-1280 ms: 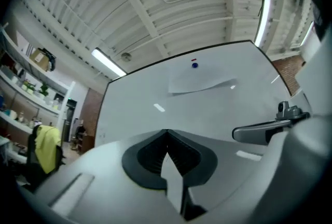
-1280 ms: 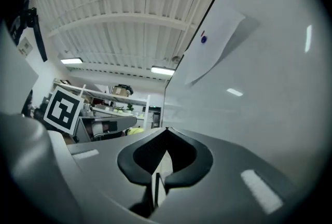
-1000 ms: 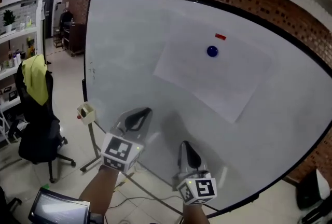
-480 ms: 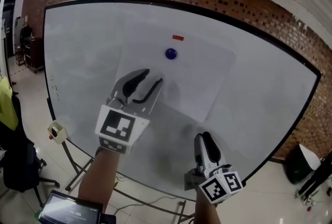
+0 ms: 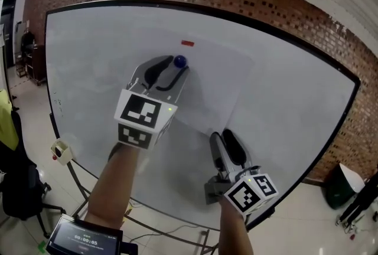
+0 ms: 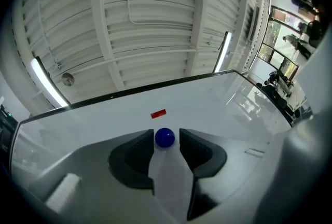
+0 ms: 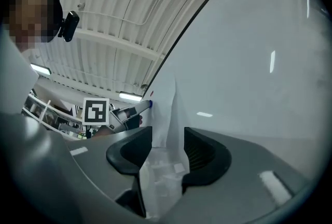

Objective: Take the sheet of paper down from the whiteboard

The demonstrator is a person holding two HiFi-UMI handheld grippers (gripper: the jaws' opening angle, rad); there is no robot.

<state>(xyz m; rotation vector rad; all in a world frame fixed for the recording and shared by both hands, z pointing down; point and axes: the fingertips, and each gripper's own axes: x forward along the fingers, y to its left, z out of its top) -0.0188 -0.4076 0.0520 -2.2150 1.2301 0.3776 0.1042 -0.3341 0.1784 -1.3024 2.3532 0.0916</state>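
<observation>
left tool (image 5: 168,71) jaws opening round the blue magnet (image 5: 179,61), not pinching | sheet of paper (image 5: 218,82) flat on whiteboard (image 5: 295,106) | right tool (image 5: 223,140) opening at its bottom edge, gripping nothing | risk imo: magnet pops off, loose sheet drops

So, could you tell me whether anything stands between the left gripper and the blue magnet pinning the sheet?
Nothing visible does. The blue magnet sits right between the tips of the left gripper, whose jaws are opening, on the sheet. The red magnet lies above it, apart.
</observation>
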